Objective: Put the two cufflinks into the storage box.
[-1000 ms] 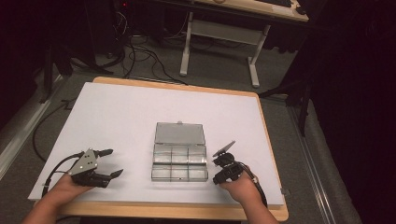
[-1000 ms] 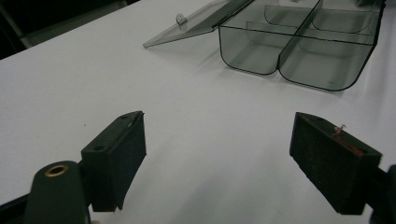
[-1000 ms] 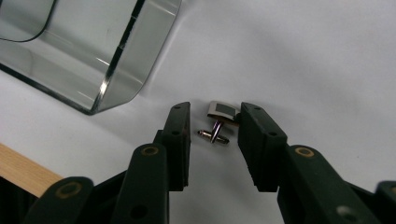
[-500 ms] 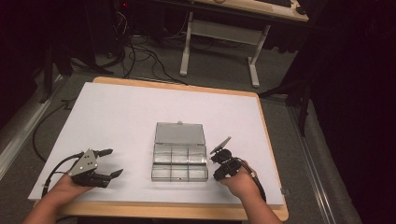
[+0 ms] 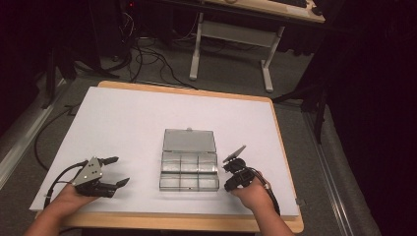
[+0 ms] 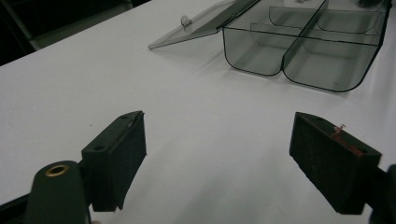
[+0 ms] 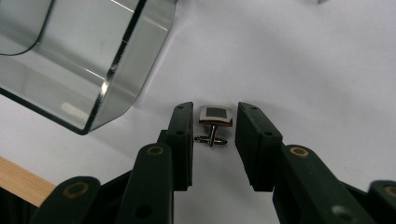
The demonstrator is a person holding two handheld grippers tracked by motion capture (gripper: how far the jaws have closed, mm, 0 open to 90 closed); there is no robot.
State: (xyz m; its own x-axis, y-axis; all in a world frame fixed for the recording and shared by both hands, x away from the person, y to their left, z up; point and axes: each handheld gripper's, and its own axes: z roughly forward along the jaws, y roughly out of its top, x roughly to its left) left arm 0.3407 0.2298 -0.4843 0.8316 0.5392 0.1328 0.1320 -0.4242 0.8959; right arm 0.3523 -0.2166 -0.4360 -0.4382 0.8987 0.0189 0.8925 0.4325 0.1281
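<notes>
A clear plastic compartment box [image 5: 189,176] lies open at the middle of the white table top, its lid [image 5: 189,141] folded back flat. A small silver cufflink [image 7: 215,116] with a dark square face lies on the table just off the box's near right corner [image 7: 93,60]. My right gripper [image 5: 228,184] points down at it, and in the right gripper view its jaws [image 7: 215,109] stand narrowly open on either side of the cufflink with thin gaps. My left gripper [image 5: 120,170] rests wide open left of the box, nothing between its jaws [image 6: 219,163].
The box's compartments [image 6: 303,51] look empty. The table's wooden front edge [image 5: 187,222] runs close behind both hands. A white bench frame [image 5: 231,37] and cables stand on the floor beyond the table.
My right gripper has shifted slightly left and down, close to the box's right side. The left gripper has stayed where it was.
</notes>
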